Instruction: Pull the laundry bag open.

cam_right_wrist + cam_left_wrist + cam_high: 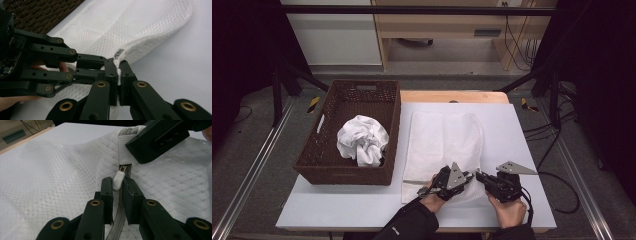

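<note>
Seen from above, a white table (522, 150) carries a brown wicker basket (349, 132) at 9 o'clock, holding a crumpled white cloth (362, 140). A white mesh laundry bag (442, 145) lies flat at centre, its near edge at 6 o'clock between both hands.

The right gripper (119, 82) is clamped tight on the bag's white hem band (124, 151) beside the zipper (120, 217). The left gripper (117, 195) stands narrowly parted around the white zipper pull (118, 180); its jaws have not yet pinched it.

Judged step: taking the pull to run the zipper. Done well, the left jaws close squarely on the pull, then draw along the zipper line while the right grip keeps the hem taut.

Hard to tell: whether the bag holds anything, and how far the zipper extends, since the left gripper's jaws cover its lower run.
</note>
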`<state>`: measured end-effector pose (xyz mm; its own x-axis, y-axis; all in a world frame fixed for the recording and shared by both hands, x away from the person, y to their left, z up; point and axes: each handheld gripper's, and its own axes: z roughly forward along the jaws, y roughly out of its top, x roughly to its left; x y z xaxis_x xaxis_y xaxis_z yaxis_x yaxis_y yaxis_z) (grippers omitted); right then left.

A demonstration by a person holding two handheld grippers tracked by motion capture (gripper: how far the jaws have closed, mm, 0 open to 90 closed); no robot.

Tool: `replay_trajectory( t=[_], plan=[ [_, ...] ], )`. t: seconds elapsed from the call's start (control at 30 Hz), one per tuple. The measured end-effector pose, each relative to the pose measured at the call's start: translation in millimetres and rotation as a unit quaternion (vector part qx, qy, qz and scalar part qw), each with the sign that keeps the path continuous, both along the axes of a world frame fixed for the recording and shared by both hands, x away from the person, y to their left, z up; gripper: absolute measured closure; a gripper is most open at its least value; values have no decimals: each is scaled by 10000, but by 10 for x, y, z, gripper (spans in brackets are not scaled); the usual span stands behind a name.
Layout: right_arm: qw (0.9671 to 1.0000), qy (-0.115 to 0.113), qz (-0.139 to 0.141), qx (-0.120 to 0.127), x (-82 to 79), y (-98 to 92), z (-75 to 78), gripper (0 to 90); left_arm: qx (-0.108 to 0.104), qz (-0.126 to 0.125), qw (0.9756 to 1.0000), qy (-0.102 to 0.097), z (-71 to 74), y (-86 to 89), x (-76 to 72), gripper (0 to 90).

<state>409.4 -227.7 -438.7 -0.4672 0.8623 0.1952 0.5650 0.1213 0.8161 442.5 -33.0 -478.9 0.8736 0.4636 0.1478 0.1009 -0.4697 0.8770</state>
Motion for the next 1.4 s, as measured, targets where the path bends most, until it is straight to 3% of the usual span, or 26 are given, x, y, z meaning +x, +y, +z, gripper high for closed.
replay_trajectory(
  t=[0.27, 0.47, 0.67, 0.8, 1.1, 1.4],
  plan=[
    [10000, 18, 9, 3, 1, 1, -2, 877, 259, -26, 9996, -108, 24, -7, -49, 816],
    [10000, 1, -33, -10, 1, 9, 5, 878, 535, 139, 9976, -428, 29, -55, -116, 832],
    [9998, 66, -132, 152, 5, -15, 9, 879, 521, 187, 9976, -406, 46, -59, -133, 853],
    [9998, 80, -167, 83, 9, -1, 9, 879, 643, 196, 9968, -432, 44, -72, -139, 854],
    [9997, 108, -192, 134, 9, -4, 5, 880, 544, 176, 9979, -308, 50, -56, -125, 853],
    [9998, 83, -112, 125, -1, 18, 12, 881, 431, 236, 9969, -607, 4, -124, -80, 794]
  ],
)
